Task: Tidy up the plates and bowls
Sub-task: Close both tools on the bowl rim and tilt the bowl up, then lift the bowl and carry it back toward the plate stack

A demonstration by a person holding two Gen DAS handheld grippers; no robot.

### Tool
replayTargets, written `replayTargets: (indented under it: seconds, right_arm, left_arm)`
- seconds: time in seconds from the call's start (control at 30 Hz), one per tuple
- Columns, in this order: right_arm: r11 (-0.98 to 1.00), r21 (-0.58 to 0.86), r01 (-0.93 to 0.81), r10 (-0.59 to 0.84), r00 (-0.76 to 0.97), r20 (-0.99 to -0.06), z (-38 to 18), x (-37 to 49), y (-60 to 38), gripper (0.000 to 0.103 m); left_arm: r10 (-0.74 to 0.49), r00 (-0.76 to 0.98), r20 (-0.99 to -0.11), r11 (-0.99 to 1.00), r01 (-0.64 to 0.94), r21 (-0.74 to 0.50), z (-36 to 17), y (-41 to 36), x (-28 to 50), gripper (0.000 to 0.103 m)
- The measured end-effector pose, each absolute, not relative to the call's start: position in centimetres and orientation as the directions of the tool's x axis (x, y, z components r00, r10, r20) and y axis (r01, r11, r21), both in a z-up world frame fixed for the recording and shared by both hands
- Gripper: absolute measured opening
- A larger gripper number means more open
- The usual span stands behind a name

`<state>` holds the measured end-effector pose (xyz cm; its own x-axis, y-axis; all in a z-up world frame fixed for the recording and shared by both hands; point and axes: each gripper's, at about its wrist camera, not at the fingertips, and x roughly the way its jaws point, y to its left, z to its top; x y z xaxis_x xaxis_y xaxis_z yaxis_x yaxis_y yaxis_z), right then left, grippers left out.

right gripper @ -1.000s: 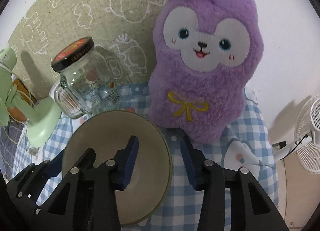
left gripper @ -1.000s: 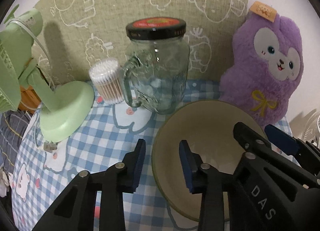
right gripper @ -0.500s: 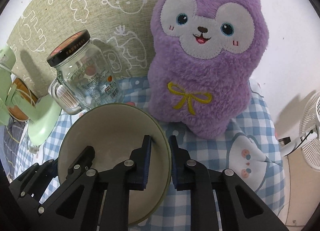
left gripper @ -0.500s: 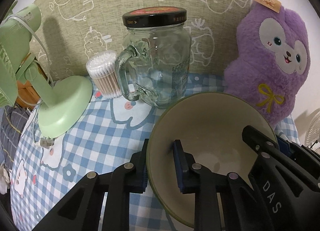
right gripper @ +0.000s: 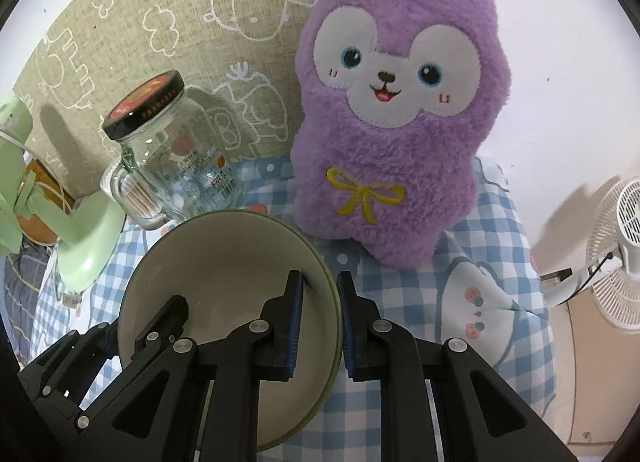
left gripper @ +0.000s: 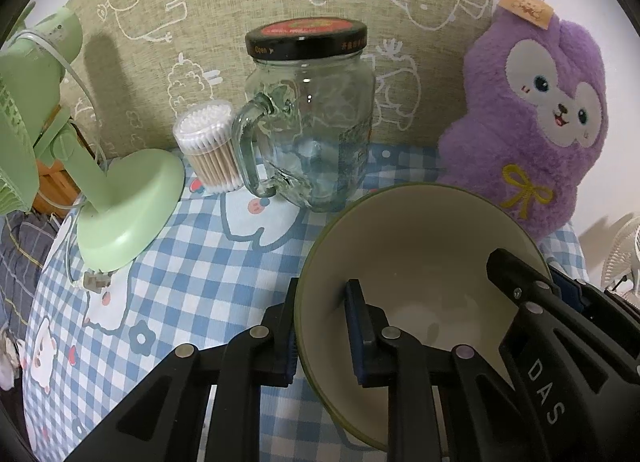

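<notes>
A green-rimmed bowl (left gripper: pixel 420 262) with a cream inside sits on the blue checked tablecloth (left gripper: pixel 192 286), and both tongs grip it. The left gripper (left gripper: pixel 322 326) is clamped on the bowl's left rim, one pad outside and one pad inside. The right gripper (right gripper: pixel 320 326) is clamped in the same way on the right rim. The jaws of both have just been closing, and now they are narrow with the bowl wall pressed between the pads.

Just behind the bowl stands a glass jar with a handle (left gripper: pixel 308 134) and a black lid (left gripper: pixel 306 38). To the left of the jar, touching its handle side, there is a round pack of cotton swabs (left gripper: pixel 210 146). Further left is a light green desk fan (left gripper: pixel 120 206) with its round base on the cloth. Near the bowl's far right side a purple plush toy (right gripper: pixel 400 110) leans against the wall. A white fan (right gripper: pixel 616 246) stands beyond the table edge on the right.
</notes>
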<state>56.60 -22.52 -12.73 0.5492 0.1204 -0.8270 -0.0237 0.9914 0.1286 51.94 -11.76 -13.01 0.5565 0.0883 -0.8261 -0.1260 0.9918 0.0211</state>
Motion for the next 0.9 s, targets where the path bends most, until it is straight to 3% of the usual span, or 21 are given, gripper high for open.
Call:
replayTargets:
  seconds: [0.9]
  right_arm:
    - [0.993, 0.113, 0.018, 0.078, 0.616, -0.784, -4.2, 50.4, -22.5, 0.020]
  left_arm:
    - [0.061, 0.611, -0.789, 0.994, -0.108, -0.007, -5.4, -11.7, 46.8, 0.018]
